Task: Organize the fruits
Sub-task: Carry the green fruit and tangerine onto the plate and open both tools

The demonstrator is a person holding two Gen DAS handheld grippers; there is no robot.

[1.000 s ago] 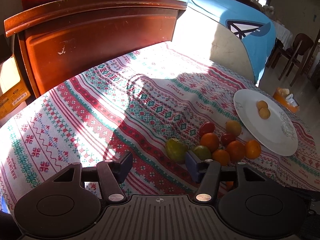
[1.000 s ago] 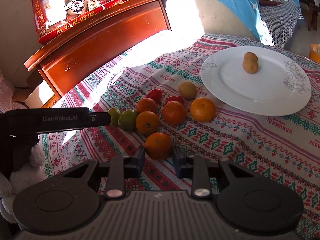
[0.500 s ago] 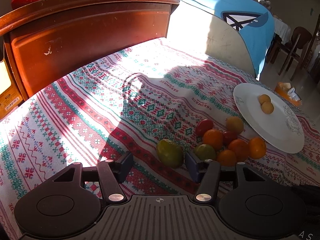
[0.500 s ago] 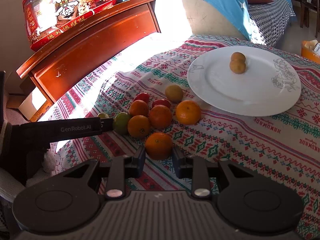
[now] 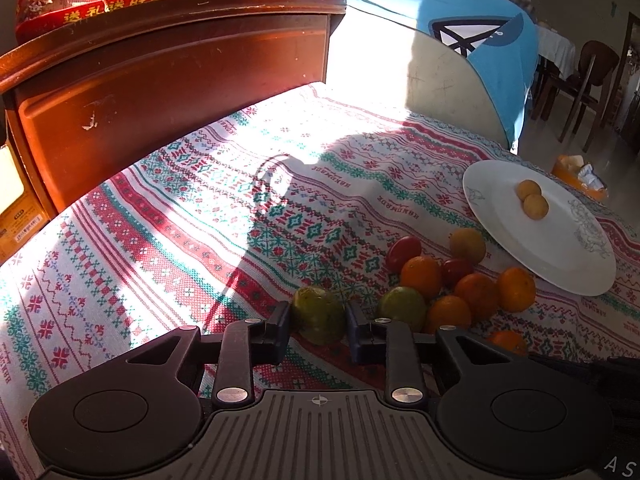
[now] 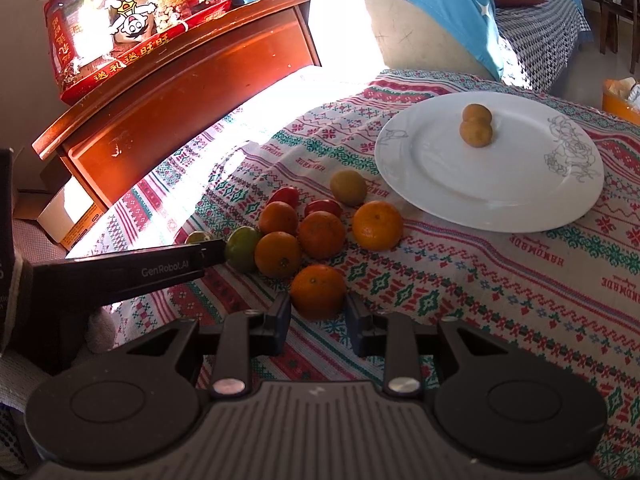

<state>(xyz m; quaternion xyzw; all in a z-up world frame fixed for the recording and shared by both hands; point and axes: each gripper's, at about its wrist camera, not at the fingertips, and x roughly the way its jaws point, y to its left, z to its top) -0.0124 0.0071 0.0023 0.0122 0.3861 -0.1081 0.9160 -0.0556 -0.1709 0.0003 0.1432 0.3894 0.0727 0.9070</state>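
Left gripper [image 5: 318, 316]: jaws drawn in on either side of a green-yellow fruit [image 5: 319, 313]; both pads look to be touching its skin, though the fruit's own bulk hides the contact line, so a firm pinch is likely, not certain.
Right gripper [image 6: 318, 311]: jaws astride the nearest orange [image 6: 318, 291], which sits on the cloth; a thin gap may remain at each pad, so I cannot tell whether they grip.
Fruit pile: oranges, a second green fruit [image 6: 243, 248], two small glossy red fruits [image 6: 323, 207] and a dull yellow-brown one [image 6: 348, 187], huddled together just beside the plate.
Plate [image 6: 520, 204]: white, glazed, round, a grey line-drawn flower near its rim; two small matt yellow-brown fruits [image 6: 475, 125] touch each other on it.
In the way: in the right wrist view the left gripper's black arm crosses in front of the green-yellow fruit, hiding most of it.
Bench cover [image 5: 160, 240]: woven cloth, red and green cross-stitch bands on white, half in hard sunlight.
Behind: polished red-brown wooden cabinet [image 5: 168, 68], scuffed, with a red printed snack package [image 6: 132, 24] on top.
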